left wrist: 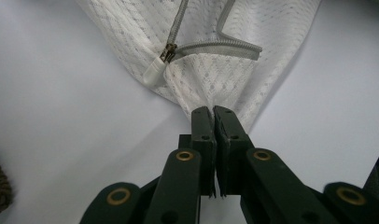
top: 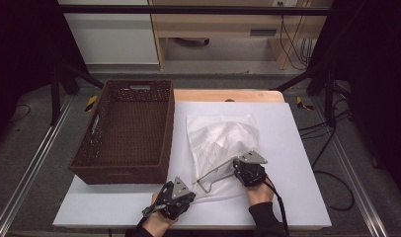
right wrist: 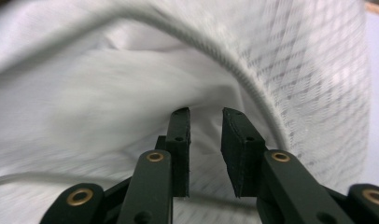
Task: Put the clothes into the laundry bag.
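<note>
I am pinching the near corner of the white mesh laundry bag [left wrist: 211,79] with my left gripper [left wrist: 213,111] fully closed, while my right gripper [right wrist: 205,112], jaws parted and seemingly empty, is pushing into its unzipped mouth straight ahead.

a white table top [top: 292,163] carries a brown wicker basket [top: 127,131] at its left; a white mesh zipper bag [top: 220,140] lies beside it

High view looks forward and down over the whole table [top: 297,148]; both gripper views ride close along their jaws, sharing with it the white mesh bag [top: 220,140] [left wrist: 211,79] [right wrist: 131,93]
</note>
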`<control>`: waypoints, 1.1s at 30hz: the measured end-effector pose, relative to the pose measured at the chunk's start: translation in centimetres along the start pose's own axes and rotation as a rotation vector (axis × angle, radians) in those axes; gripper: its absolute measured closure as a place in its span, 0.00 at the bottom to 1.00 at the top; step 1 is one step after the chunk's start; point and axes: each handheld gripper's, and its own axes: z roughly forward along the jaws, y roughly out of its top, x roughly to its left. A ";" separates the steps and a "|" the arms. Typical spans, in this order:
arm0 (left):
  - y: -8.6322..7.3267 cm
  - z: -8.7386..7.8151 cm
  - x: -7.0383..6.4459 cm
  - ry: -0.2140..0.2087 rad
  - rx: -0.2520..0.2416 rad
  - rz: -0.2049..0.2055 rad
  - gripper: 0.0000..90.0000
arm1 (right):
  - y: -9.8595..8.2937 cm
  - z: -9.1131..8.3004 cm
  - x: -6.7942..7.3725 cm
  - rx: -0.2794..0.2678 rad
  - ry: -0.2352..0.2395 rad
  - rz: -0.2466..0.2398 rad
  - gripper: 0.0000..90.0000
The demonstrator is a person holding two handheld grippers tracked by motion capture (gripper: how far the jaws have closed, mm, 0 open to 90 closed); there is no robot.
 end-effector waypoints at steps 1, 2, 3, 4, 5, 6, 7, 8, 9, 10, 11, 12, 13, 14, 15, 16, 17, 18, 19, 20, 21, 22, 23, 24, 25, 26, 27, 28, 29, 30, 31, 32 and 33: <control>0.0 0.0 0.0 0.000 -0.002 0.002 0.96 | 0.0 -0.7 0.1 -0.026 0.027 0.010 0.80; 0.0 -0.1 0.0 0.002 -0.002 0.002 0.96 | -0.1 -1.4 0.3 -0.044 0.062 0.016 0.79; 0.0 -0.1 0.0 0.002 -0.003 0.001 0.96 | -0.2 -1.9 0.5 -0.048 0.082 0.009 0.78; 0.0 -0.1 0.0 0.003 -0.003 0.001 0.96 | -0.4 -2.4 0.9 -0.062 0.093 -0.009 0.76; 0.0 -0.1 0.0 0.003 -0.002 0.000 0.96 | -0.5 -2.7 1.1 -0.065 0.106 -0.021 0.76; 0.0 -0.1 0.0 0.002 -0.004 0.001 0.96 | -0.6 -3.0 1.3 -0.069 0.126 -0.020 0.76; 0.1 -0.1 0.0 0.001 -0.005 0.000 0.95 | -0.7 -3.1 1.5 -0.070 0.142 -0.014 0.75; 0.1 -0.1 0.0 -0.001 -0.005 0.000 0.96 | -0.8 -3.1 1.8 -0.072 0.158 -0.012 0.75; 0.1 -0.2 0.0 -0.002 -0.005 0.001 0.95 | -0.7 -2.9 2.0 -0.068 0.171 -0.019 0.74; 0.1 -0.1 0.0 -0.001 -0.006 0.001 0.95 | -0.7 -2.7 2.3 -0.063 0.173 -0.020 0.74; 0.1 -0.1 0.0 0.000 -0.006 0.001 0.95 | -0.5 -2.3 2.6 -0.060 0.173 -0.027 0.74; 0.1 -0.2 0.0 0.001 -0.006 0.001 0.95 | -0.3 -1.6 3.0 -0.048 0.170 -0.031 0.75; 0.1 -0.2 0.0 0.000 -0.006 0.001 0.96 | -0.2 -1.0 3.3 -0.030 0.158 -0.035 0.78; 0.1 -0.2 -0.1 0.000 -0.007 0.001 0.95 | -0.1 -0.4 3.5 -0.016 0.148 -0.038 0.82; 0.1 -0.2 -0.1 0.000 -0.008 0.001 0.95 | 0.0 0.3 3.6 0.012 0.132 -0.034 0.87; 0.1 -0.3 -0.1 -0.001 -0.008 0.001 0.96 | 0.0 1.0 3.7 0.025 0.118 -0.044 0.93; 0.1 -0.3 -0.1 -0.003 -0.007 0.002 0.96 | 0.0 1.3 3.6 0.031 0.111 -0.046 0.98; 0.1 -0.3 -0.1 -0.003 -0.008 0.002 0.95 | 0.1 1.8 3.5 0.042 0.100 -0.044 1.00; 0.1 -0.2 -0.1 -0.003 -0.007 0.002 0.96 | 0.1 2.0 3.4 0.043 0.098 -0.038 1.00; 0.1 -0.2 -0.1 -0.003 -0.007 0.002 0.96 | 0.1 2.2 3.3 0.044 0.092 -0.030 1.00; 0.1 -0.2 0.0 -0.003 -0.007 0.002 0.96 | 0.1 2.3 3.1 0.037 0.082 -0.027 1.00; 0.1 -0.2 0.0 -0.002 -0.007 0.002 0.95 | 0.0 2.2 3.0 0.036 0.079 -0.028 1.00; 0.1 -0.2 0.0 0.000 -0.008 0.002 0.95 | 0.0 2.0 2.8 0.029 0.088 -0.028 1.00; 0.1 -0.2 0.0 0.000 -0.006 0.002 0.95 | 0.0 1.6 2.8 0.020 0.098 -0.026 1.00; 0.1 -0.2 0.1 -0.001 -0.007 -0.001 0.95 | -0.1 1.0 2.7 0.008 0.121 -0.025 0.96; 0.1 -0.1 0.1 -0.002 -0.007 -0.004 0.95 | -0.2 0.3 2.5 -0.004 0.135 -0.018 0.93; 0.0 -0.1 0.1 0.000 -0.006 -0.007 0.94 | -0.4 -0.5 2.2 -0.020 0.148 -0.010 0.90; 0.0 -0.1 0.2 0.004 -0.005 -0.008 0.93 | -0.5 -1.3 1.9 -0.036 0.164 0.002 0.88; 0.0 -0.1 0.2 0.004 -0.009 -0.009 0.93 | -0.7 -2.1 1.4 -0.050 0.167 0.008 0.86; 0.1 -0.1 0.3 0.005 -0.013 -0.018 0.90 | -0.9 -2.8 1.1 -0.055 0.165 0.020 0.85; 0.1 -0.2 0.4 0.012 -0.015 -0.021 0.86 | -1.2 -3.9 0.4 -0.075 0.142 0.021 0.82; 0.2 -0.4 0.5 0.014 -0.021 -0.027 0.83 | -1.4 -4.4 -0.1 -0.085 0.125 0.019 0.80; 0.2 -0.6 0.7 0.017 -0.034 -0.033 0.80 | -1.9 -5.2 -1.1 -0.091 0.103 0.037 0.77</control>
